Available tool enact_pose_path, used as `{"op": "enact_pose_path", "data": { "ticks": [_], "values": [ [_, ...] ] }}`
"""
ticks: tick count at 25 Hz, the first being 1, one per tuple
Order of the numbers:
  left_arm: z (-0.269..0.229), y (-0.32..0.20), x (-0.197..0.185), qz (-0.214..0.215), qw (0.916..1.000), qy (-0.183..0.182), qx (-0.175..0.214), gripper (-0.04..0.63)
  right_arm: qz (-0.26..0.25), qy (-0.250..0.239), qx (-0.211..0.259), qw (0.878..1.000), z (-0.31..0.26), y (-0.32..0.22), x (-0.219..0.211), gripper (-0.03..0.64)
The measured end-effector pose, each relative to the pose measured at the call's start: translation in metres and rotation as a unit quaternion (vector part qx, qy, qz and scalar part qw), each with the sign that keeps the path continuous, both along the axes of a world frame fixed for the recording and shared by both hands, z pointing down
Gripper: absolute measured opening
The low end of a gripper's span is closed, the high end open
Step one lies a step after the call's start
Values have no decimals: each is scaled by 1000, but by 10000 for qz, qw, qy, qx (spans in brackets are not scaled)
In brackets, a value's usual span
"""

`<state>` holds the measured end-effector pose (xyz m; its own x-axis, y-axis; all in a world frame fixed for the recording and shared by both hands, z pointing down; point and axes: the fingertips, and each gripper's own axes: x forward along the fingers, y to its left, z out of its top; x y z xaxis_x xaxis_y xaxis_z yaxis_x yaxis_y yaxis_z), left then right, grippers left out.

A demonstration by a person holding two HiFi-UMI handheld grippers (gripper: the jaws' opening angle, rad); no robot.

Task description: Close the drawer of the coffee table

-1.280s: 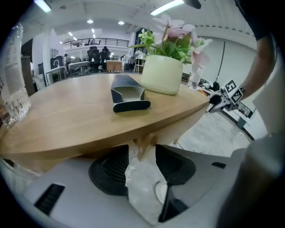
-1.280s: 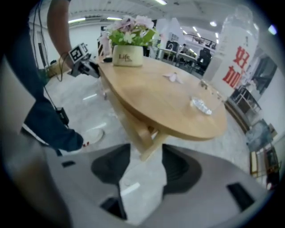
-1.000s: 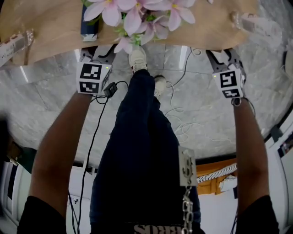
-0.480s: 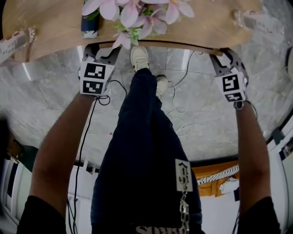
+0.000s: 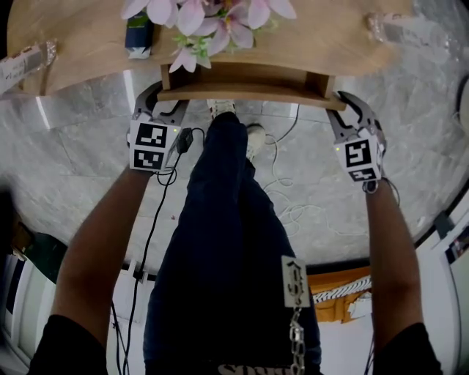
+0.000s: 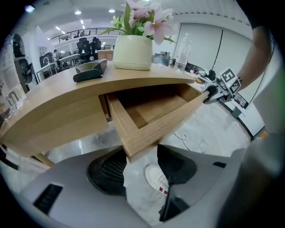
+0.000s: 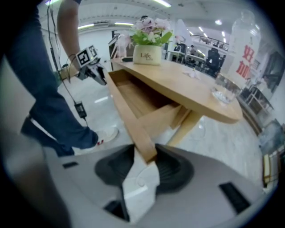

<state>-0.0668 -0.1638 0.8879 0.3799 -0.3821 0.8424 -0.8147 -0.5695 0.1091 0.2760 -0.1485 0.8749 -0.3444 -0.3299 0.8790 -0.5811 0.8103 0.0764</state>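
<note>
The coffee table [image 5: 88,44] has a light wooden top. Its drawer [image 5: 242,94] stands pulled out from under the near edge, open and empty inside [image 6: 151,109]. My left gripper [image 5: 165,97] holds the left end of the drawer front [image 6: 156,127], and that corner sits between its jaws [image 6: 140,162]. My right gripper [image 5: 338,104] holds the right end, where the front board [image 7: 129,116] runs into its jaws [image 7: 144,162]. Both pairs of jaws have just been closing onto the board and now press on it.
A vase of pink flowers [image 5: 212,18], a dark box [image 5: 138,33] and a plastic bottle [image 5: 399,29] stand on the table top. The person's leg [image 5: 227,220] and white shoe [image 5: 220,106] are just below the drawer. Cables [image 5: 293,212] lie on the marble floor.
The drawer has slid out from under the table top towards me. Both grippers have come back with it, one at each end of its front.
</note>
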Motion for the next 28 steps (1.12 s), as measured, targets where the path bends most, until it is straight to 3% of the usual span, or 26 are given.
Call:
{"op": "enact_pose_path", "data": {
  "ticks": [18,28],
  "values": [
    [1,25,-2,5,10000,-23,-24,238,-76,-166,-156,9997,-1,28,-2,161],
    [-1,10,-6,130,9999,-61,-63,239,227,-197,-290,9991,-2,20,-7,167]
  ]
}}
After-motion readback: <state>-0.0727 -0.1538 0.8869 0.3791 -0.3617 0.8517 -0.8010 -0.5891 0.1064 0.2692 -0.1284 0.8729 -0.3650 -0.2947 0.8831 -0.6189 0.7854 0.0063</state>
